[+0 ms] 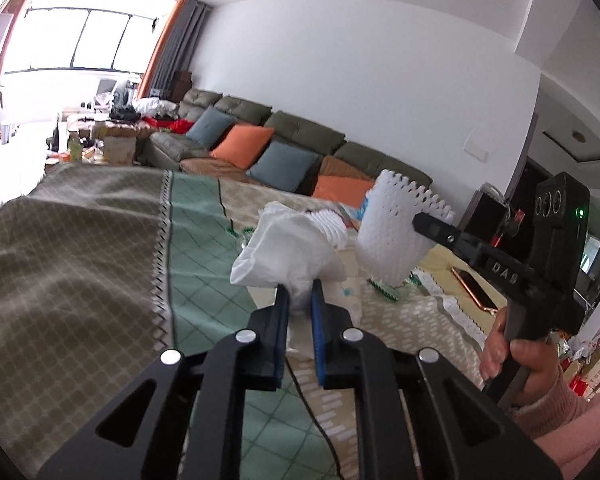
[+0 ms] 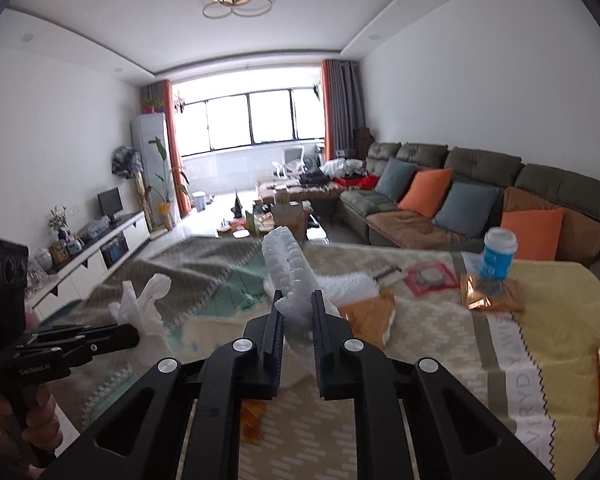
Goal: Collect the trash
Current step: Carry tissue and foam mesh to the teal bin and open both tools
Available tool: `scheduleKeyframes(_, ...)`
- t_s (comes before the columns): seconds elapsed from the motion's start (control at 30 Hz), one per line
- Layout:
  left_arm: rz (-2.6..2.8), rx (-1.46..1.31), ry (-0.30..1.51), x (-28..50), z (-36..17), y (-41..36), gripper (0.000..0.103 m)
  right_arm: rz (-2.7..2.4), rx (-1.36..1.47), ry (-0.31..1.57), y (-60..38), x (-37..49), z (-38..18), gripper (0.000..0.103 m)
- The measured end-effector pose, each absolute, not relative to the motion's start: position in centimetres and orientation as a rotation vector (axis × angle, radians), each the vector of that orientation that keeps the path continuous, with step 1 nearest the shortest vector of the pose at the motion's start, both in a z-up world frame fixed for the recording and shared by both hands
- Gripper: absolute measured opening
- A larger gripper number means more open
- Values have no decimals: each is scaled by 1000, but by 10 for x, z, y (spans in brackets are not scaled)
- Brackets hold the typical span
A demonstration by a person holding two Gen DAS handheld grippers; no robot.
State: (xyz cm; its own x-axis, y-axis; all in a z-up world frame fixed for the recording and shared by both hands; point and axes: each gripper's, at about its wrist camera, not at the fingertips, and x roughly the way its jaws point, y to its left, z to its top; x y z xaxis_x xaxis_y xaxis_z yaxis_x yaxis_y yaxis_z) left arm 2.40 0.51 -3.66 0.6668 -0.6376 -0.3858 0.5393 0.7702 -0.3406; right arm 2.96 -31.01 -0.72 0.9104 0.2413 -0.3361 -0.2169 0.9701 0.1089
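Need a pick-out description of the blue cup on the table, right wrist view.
Start at the long olive sofa along the right wall, then drop to the cloth-covered table in front of it. Near the table's far right edge stands the blue cup with a white lid, upright on a shiny copper-coloured wrapper: the only blue, upright item among flat trash.

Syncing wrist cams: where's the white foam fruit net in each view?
Left wrist: white foam net right of centre, lifted off the table, pinched by the right gripper entering from the right.
Right wrist: foam net at centre, sticking up from between this gripper's own fingers.
Shared landmark: the orange cushion between two grey-blue ones on the sofa.
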Motion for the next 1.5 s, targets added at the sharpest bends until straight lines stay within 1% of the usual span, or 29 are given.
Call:
scheduleKeyframes(0.23, -560, -229, 440, 9, -17, 53, 12, 390, 101, 287, -289, 25, 23, 13)
scheduleKeyframes(0.43, -413, -235, 423, -1, -11, 103, 12, 585, 140, 289, -250, 41, 33, 13)
scheduleKeyframes(0.73, -141, -258, 419, -14, -7, 193, 12, 867, 159, 367, -160, 87, 26, 13)
scheduleKeyframes(1.03, 86, -287, 447, -24, -18, 275, 12, 1064, 174, 432, -76, 108, 22, 13)
scheduleKeyframes(1.27, 177, -288, 508, -14, -32, 312, 13, 1159, 184, 508, -15, 128, 13, 13)
scheduleKeyframes(1.5, 205, -285, 583, -2, -56, 317, 13, 1191, 160, 625, 32, 139, -12, 13)
